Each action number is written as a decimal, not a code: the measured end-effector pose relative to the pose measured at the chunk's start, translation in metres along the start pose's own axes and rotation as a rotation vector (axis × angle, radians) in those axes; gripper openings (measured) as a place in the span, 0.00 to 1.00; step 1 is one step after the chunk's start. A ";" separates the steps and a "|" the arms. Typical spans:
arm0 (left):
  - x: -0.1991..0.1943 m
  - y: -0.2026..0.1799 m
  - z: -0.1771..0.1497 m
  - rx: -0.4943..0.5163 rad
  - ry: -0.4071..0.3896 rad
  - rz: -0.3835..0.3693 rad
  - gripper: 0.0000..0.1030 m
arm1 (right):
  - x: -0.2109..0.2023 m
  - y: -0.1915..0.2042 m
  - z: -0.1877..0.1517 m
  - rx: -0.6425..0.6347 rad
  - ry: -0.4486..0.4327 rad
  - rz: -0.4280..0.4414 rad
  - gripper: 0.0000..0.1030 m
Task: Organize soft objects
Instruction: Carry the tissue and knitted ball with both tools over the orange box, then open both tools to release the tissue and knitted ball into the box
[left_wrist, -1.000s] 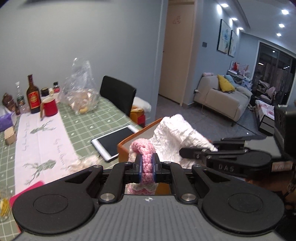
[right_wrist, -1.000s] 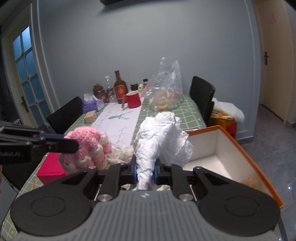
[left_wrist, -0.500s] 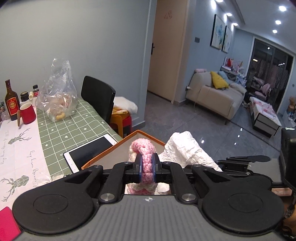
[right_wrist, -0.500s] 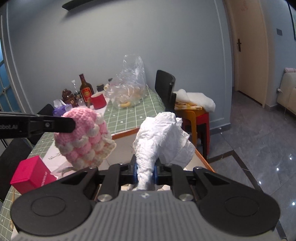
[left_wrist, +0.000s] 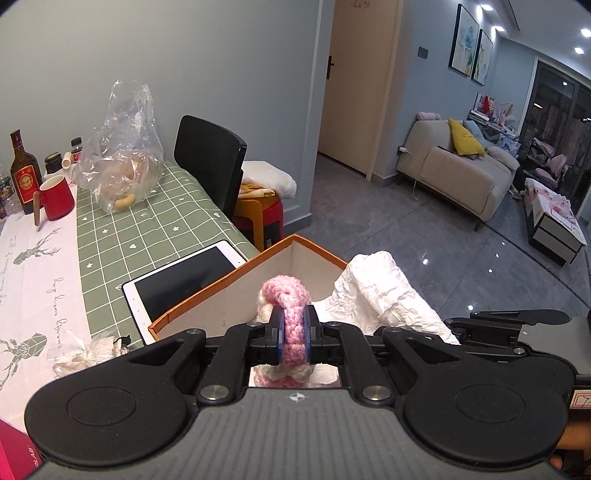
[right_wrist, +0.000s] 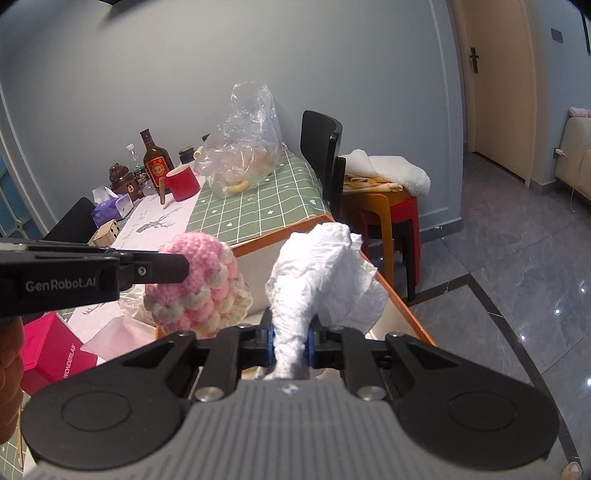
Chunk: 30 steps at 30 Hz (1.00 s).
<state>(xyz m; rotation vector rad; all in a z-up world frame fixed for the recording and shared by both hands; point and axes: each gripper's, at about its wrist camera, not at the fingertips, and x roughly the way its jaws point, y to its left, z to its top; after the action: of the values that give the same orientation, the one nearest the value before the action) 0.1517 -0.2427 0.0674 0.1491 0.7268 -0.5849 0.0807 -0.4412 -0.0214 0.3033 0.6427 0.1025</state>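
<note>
left gripper (left_wrist: 293, 341): jaws clamped tight on the pink crochet piece (left_wrist: 286, 314); the piece is squeezed thin between the blue pads and sticks out above and below them.
right gripper (right_wrist: 290, 343): jaws nearly closed, pinching the white crumpled cloth (right_wrist: 325, 277) by its lower end; the rest of the cloth stands up above the pads.
position: both soft items are held in the air over the orange-rimmed box (left_wrist: 221, 284), side by side, crochet piece on the left, cloth on the right, close but not touching as far as I can tell.
writing on gripper: "GenRobot.AI" in white on the side of the left gripper, read from the right wrist view.
writing on pink box: pink box (right_wrist: 55, 354) at lower left, "WONDERLAB" along its side.
bottle label: brown bottle (right_wrist: 157, 160) has a red label with gold print, too small to read.
runner: white table runner (left_wrist: 33, 273) carries a deer motif and cursive script, unreadable.
box edges: open top, white inside, orange rim; its far corner points toward the floor side.
tablet: white tablet (left_wrist: 184, 280), dark screen, lies flat on the green check tablecloth (left_wrist: 147, 229), just beside the box's left wall.
table edge: the box sits at the table's end; beyond it is grey tiled floor (right_wrist: 517, 280).
free room: open floor to the right; black chair (right_wrist: 325, 155) and stacked stools (right_wrist: 384, 214) stand past the table's far side.
</note>
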 end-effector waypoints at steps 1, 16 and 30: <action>0.000 -0.001 0.001 0.009 -0.002 0.006 0.11 | 0.002 -0.002 0.001 0.005 0.003 0.000 0.13; 0.049 -0.007 -0.011 0.073 0.090 0.137 0.11 | 0.063 0.002 -0.004 -0.036 0.151 -0.018 0.14; 0.071 -0.006 -0.031 0.032 0.166 0.132 0.13 | 0.073 -0.014 -0.013 -0.043 0.230 -0.097 0.24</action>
<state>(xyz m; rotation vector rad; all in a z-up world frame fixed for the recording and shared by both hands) 0.1724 -0.2697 -0.0024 0.2751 0.8616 -0.4620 0.1314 -0.4375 -0.0773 0.2203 0.8816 0.0582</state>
